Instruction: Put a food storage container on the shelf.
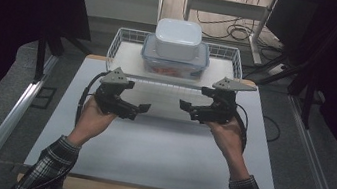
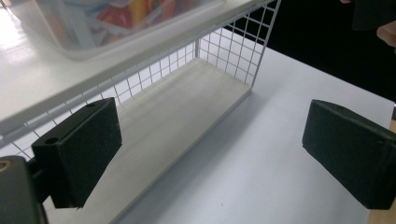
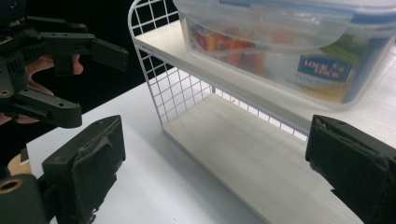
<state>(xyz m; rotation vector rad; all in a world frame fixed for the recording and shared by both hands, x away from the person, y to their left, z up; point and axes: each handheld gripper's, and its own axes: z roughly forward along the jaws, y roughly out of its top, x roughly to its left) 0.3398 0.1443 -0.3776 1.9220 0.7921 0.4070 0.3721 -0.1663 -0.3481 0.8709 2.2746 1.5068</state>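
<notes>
I'm standing at the white rectangular table [image 1: 158, 148], holding both tools over its bare middle. Nothing is gripped yet, so I'm judging this as the very start: approach in progress, no contact made.

The white wire-mesh two-tier shelf rack [image 1: 123, 37] is sitting at the far edge of the table, centred between my hands. On its upper deck the clear rectangular plastic food container with the blue-trimmed clip lid [image 1: 174, 61] is resting flat, colourful contents showing through the wall. The smaller white opaque rounded lidded box [image 1: 178, 38] is stacked on top of that, squarely on its lid. The lower wooden deck of the rack [image 3: 252, 149] is lying bare.

My left gripper [image 1: 137, 110] is hovering just short of the rack's front left corner, jaws spread wide, nothing between them. My right gripper [image 1: 188, 108] is mirroring it near the front right, jaws likewise wide apart and empty. Both are pointing inward toward each other, well below the containers.

Remaining, as I'm reading it: close the gap to the stacked containers, clamp, lift, place. All of that is still outstanding.
</notes>
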